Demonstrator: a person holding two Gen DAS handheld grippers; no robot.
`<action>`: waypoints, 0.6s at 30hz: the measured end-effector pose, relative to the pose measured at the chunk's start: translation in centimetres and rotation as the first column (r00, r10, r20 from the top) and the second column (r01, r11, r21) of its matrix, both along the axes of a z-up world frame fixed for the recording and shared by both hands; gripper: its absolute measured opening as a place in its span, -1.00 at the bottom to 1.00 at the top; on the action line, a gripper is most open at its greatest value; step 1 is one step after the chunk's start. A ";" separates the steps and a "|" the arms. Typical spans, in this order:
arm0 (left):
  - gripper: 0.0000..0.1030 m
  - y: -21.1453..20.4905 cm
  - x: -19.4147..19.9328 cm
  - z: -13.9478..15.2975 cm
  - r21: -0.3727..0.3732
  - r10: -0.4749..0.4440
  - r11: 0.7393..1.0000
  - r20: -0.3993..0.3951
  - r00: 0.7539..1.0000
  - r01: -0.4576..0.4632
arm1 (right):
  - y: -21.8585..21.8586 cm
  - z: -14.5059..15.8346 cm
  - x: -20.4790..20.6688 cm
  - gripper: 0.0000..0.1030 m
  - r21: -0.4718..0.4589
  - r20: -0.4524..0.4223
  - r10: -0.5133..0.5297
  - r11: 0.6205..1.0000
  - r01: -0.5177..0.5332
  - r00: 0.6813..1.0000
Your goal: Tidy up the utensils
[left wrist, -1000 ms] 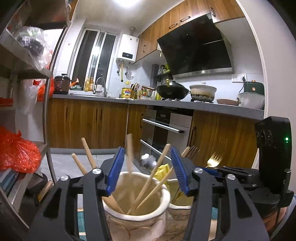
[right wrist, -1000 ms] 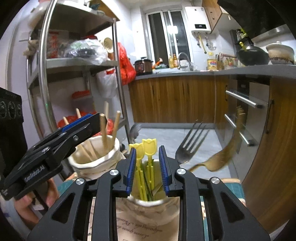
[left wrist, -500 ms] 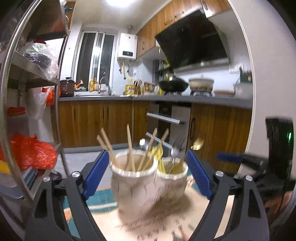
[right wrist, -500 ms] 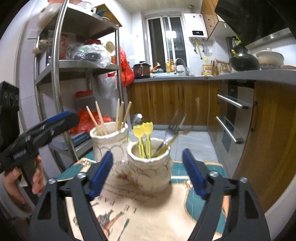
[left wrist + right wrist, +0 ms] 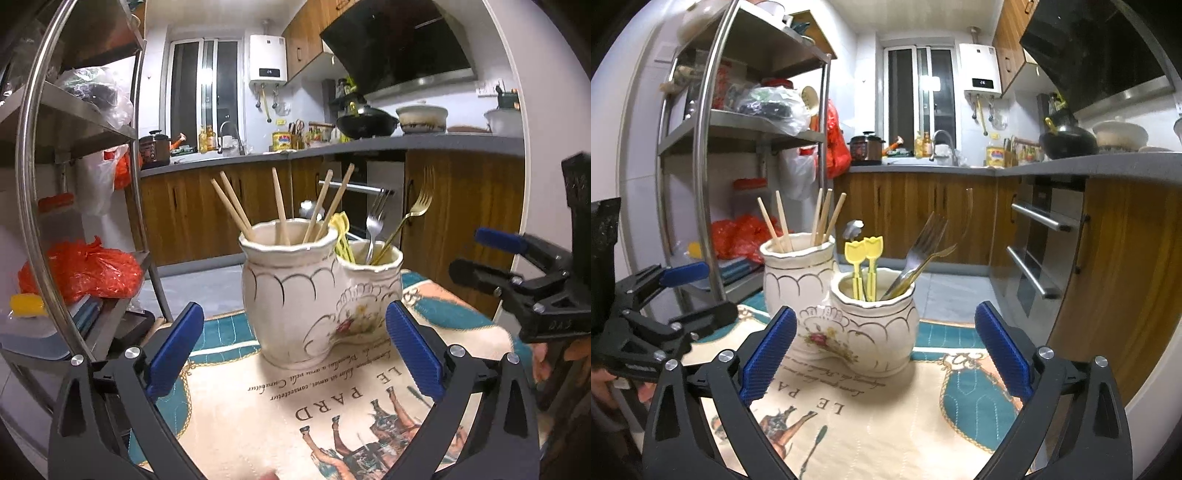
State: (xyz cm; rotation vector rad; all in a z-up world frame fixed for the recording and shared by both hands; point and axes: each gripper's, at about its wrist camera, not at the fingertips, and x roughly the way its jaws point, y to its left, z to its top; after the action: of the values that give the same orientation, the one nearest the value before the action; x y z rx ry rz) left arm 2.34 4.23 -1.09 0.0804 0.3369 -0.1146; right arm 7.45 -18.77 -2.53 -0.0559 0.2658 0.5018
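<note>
Both grippers — left (image 5: 293,352) and right (image 5: 884,350) — are opening wide, empty, short of the double ceramic holder (image 5: 317,295) on the printed cloth (image 5: 295,413). Taller pot: five chopsticks (image 5: 280,210); lower pot — two forks (image 5: 919,247), two yellow picks (image 5: 864,258).

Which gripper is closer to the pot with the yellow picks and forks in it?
Right. The right gripper faces the short pot directly, jaws opening, nothing between them. The left gripper faces the taller chopstick pot; the short pot sits behind and beside that.
</note>
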 end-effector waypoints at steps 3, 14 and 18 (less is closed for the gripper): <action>0.89 0.2 -0.1 -0.1 -0.015 0.006 1.000 0.005 1.000 -0.006 | 0.2 -0.3 -0.1 0.87 -0.010 0.001 -0.001 1.000 0.001 1.000; 0.89 0.3 0.0 0.0 -0.030 0.009 0.999 0.007 1.000 -0.009 | 0.1 -0.9 0.4 0.89 -0.013 -0.018 -0.017 1.000 0.016 1.000; 0.89 0.3 0.1 0.0 -0.042 0.009 0.999 0.002 1.000 -0.009 | 0.0 -0.9 0.4 0.89 -0.015 -0.017 -0.019 1.000 0.019 1.000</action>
State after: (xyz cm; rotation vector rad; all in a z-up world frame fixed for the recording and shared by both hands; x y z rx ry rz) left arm 2.42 4.56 -1.07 0.0376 0.3325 -0.1123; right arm 7.84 -18.75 -3.46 -0.0636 0.2869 0.4817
